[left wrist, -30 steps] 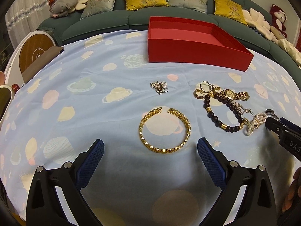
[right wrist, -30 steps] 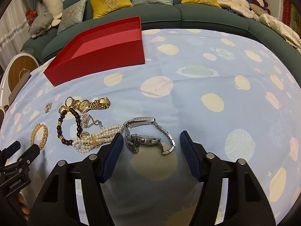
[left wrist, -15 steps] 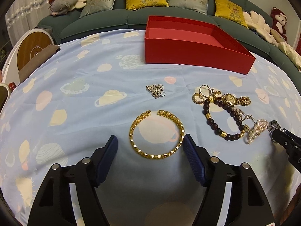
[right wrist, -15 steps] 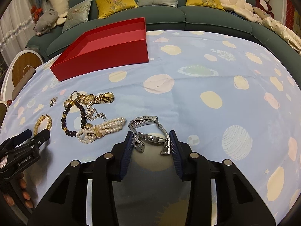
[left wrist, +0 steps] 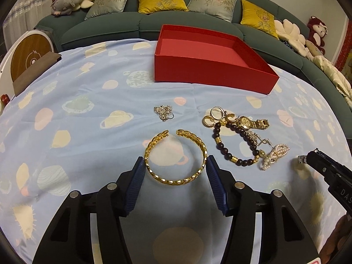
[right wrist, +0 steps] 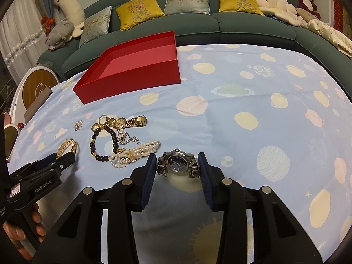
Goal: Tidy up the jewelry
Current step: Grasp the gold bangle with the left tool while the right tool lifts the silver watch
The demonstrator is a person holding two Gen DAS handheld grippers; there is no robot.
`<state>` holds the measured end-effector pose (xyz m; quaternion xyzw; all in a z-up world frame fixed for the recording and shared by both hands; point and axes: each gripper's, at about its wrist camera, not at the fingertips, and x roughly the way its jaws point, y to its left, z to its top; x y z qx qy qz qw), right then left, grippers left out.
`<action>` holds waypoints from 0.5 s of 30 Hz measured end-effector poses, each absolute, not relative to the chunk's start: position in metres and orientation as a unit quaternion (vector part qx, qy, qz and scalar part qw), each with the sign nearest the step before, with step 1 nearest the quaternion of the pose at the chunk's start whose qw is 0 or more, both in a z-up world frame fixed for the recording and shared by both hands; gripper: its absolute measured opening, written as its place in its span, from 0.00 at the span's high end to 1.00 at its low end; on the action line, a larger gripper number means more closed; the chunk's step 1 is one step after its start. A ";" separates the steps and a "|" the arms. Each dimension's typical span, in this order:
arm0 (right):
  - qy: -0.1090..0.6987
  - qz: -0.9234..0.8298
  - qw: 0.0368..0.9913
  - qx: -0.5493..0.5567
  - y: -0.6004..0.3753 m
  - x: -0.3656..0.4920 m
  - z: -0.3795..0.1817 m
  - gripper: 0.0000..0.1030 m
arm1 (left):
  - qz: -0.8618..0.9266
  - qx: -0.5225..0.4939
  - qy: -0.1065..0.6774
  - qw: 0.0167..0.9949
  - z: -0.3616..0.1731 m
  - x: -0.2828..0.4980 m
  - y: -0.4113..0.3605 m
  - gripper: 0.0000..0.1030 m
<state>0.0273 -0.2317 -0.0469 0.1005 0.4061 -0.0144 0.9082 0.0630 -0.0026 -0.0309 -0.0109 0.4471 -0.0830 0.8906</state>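
On the left, my left tongs (left wrist: 175,168) have just been closing around the open gold chain-link cuff bangle (left wrist: 176,157). Their blue pads now touch its outer sides, so I read this as a pinch, with the bangle lying flat on the blue planet-print cloth covering the surface (left wrist: 88,114). A moment ago these tongs stood spread wide with the bangle well ahead of them.

Toward the middle lies a cluster: a small silver flower brooch (left wrist: 163,112), a gold watch (left wrist: 250,123), a dark bead bracelet (left wrist: 233,145) and a pearl bracelet (right wrist: 134,153), all untouched.

On the right, my right tongs (right wrist: 177,167) have also been closing. They now pinch a silver steel watch with a dark blue dial (right wrist: 177,165) by its band, and it appears raised slightly off the cloth.

Beyond everything sits the empty red cardboard box (right wrist: 132,81), open-topped, near the sofa side. I judge both pieces are now secured and ready to be carried to that box.
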 end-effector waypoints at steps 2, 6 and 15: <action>0.400 -0.012 0.911 0.104 -0.231 0.026 -0.040 0.64 | -0.086 -0.015 0.442 0.893 -0.024 0.060 -0.003 0.48; 0.381 -0.004 0.919 0.104 -0.225 0.021 -0.023 0.64 | -0.093 -0.011 0.430 0.898 -0.007 0.054 -0.005 0.48; 0.349 0.015 0.932 0.100 -0.207 0.025 0.022 0.64 | -0.110 -0.012 0.385 0.916 0.060 0.059 -0.006 0.48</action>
